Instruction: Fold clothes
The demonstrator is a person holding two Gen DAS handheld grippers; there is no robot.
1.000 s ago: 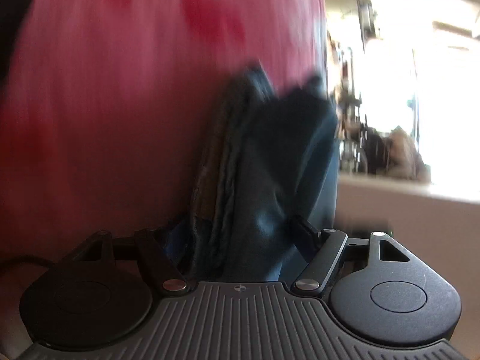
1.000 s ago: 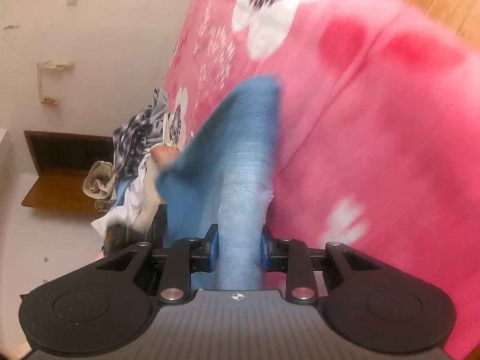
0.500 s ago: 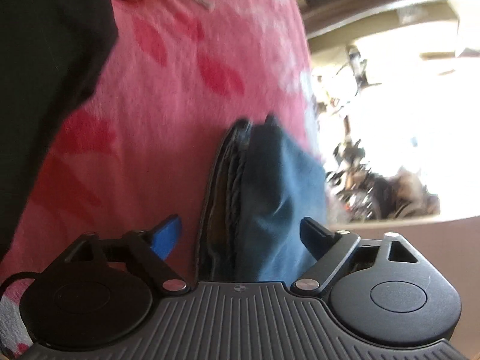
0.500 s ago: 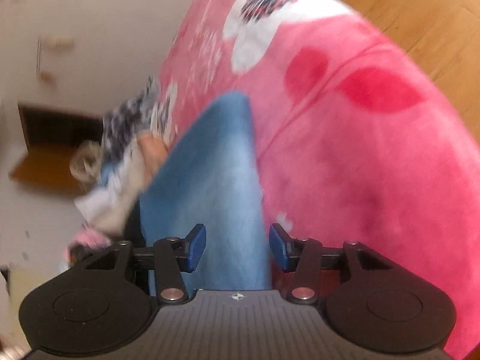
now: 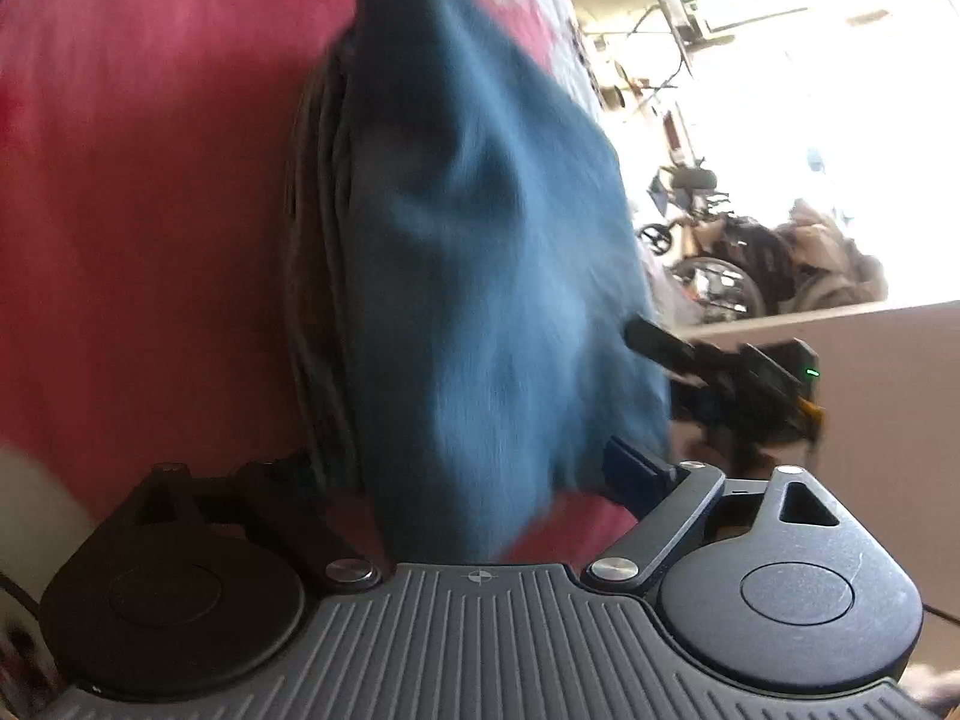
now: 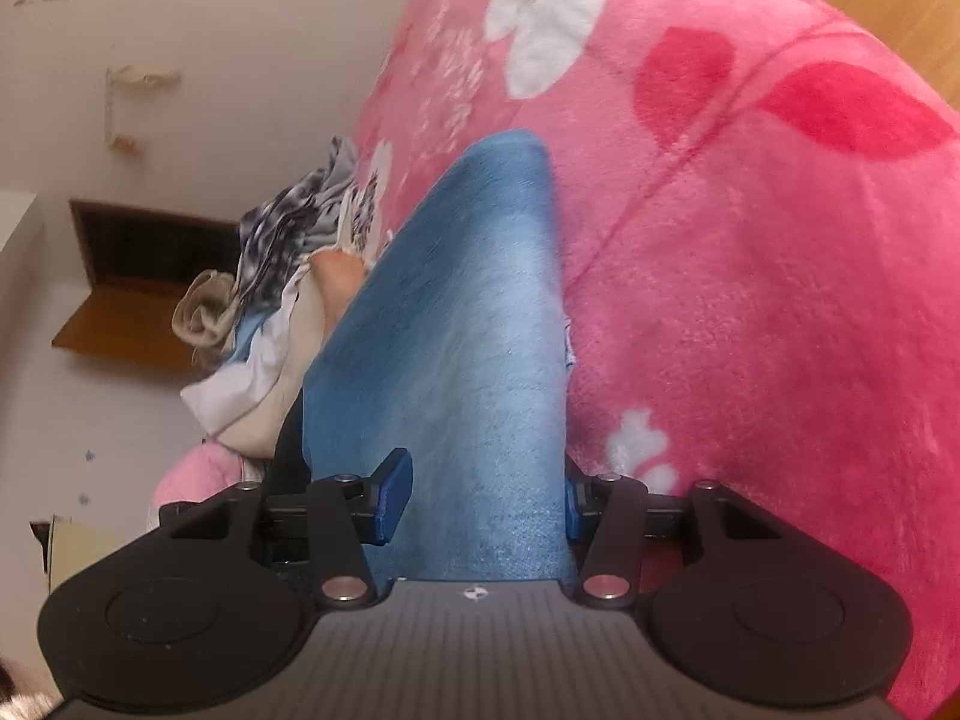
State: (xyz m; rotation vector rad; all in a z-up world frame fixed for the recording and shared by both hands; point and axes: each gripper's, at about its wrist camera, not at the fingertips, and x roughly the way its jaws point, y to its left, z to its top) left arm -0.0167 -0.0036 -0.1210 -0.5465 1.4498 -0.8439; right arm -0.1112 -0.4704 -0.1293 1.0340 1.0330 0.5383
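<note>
Blue garment [image 6: 480,348] lies on the pink flowered blanket [image 6: 750,300] of the bed, doubled over on itself; in the left wrist view its stacked edges and a darker seam show along one side [image 5: 312,276], which reads as a fold already made.

Right tool [image 6: 480,492]: jaws stand apart on either side of the cloth. The blue pads [image 6: 393,492] sit beside the fabric without pinching it, so the tool has let go. Judgement: the cloth lies flat between the fingers because it was laid down there and released.

Left tool [image 5: 480,474]: jaws spread wide. The garment runs up between them, but one pad [image 5: 630,468] is clear of the cloth and the other is hidden behind the seam. Released, as far as can be seen. Picture is blurred.

The right tool also shows in the left wrist view, at the far edge of the garment [image 5: 738,372].

Containers: none in view. Unfolded clothes sit in a loose pile [image 6: 270,300] on the bed beyond the garment, touching nothing held. Likely the stock left to fold.

A bare foot [image 6: 339,276] rests next to that pile.
</note>
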